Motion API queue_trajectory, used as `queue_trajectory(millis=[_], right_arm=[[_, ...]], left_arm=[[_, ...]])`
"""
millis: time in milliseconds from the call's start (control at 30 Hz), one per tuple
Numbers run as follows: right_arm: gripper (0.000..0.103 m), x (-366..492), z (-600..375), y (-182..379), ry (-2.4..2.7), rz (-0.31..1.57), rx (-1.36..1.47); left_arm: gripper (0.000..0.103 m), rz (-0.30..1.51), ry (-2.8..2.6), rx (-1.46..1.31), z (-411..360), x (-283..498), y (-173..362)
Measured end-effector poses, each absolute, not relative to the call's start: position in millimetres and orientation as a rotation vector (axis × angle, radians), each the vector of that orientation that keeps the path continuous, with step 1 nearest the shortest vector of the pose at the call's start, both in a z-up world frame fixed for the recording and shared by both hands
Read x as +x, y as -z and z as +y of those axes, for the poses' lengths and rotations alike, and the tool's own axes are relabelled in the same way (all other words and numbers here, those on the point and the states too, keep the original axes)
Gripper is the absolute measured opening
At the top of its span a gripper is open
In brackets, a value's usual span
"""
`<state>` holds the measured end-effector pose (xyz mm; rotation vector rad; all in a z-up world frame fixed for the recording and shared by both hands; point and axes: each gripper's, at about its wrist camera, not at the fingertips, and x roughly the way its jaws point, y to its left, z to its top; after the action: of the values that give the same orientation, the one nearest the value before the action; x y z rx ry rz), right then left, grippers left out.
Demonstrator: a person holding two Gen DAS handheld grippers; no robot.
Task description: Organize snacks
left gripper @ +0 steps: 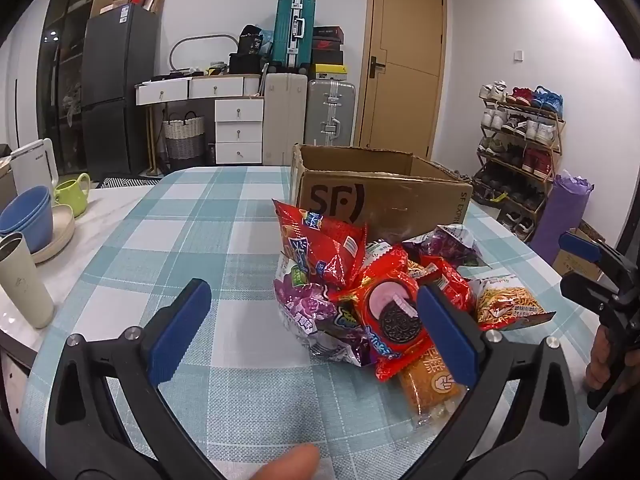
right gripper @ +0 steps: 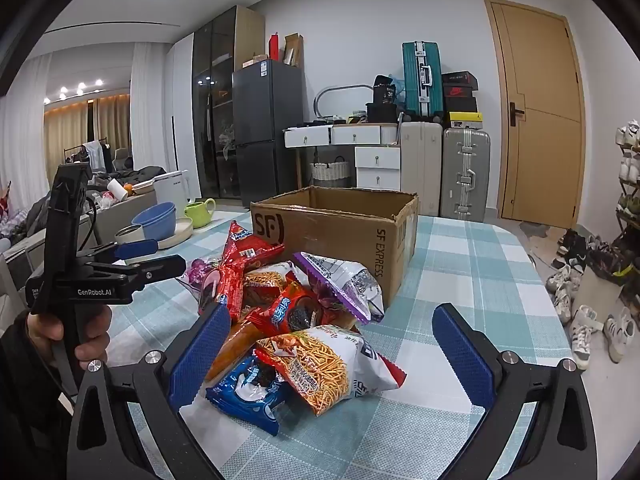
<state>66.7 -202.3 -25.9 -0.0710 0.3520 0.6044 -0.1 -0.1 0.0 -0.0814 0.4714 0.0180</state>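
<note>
A heap of snack packets point(left gripper: 380, 292) lies on the checked tablecloth in front of an open cardboard box point(left gripper: 376, 196). On top sit a red cookie pack point(left gripper: 390, 320), a red chip bag point(left gripper: 324, 248) and a noodle-snack bag point(left gripper: 508, 304). My left gripper point(left gripper: 312, 332) hovers wide open just short of the heap, nothing between its blue pads. In the right wrist view the heap point(right gripper: 296, 320) lies before the box point(right gripper: 340, 232), with a noodle-snack bag point(right gripper: 324, 364) and a blue cookie pack point(right gripper: 248, 396) nearest. My right gripper point(right gripper: 332, 352) is open and empty, low over the heap's near edge.
At the table's left stand blue bowls point(left gripper: 28, 216) on a plate, a green mug point(left gripper: 72, 196), a pale tumbler point(left gripper: 24, 280) and a white kettle point(left gripper: 34, 164). A shoe rack point(left gripper: 520, 148), suitcases and a door stand beyond. The left gripper point(right gripper: 152, 258) shows in the right view.
</note>
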Motion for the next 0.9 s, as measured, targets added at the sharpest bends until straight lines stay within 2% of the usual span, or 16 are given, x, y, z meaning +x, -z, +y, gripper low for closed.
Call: queue_trajectory(millis=[900], right_arm=[[0.103, 66.7, -202.2, 25.9, -0.606, 0.357, -0.067]], left_arm=[[0.102, 0.469, -0.012, -0.089, -2.8, -1.2, -1.0]])
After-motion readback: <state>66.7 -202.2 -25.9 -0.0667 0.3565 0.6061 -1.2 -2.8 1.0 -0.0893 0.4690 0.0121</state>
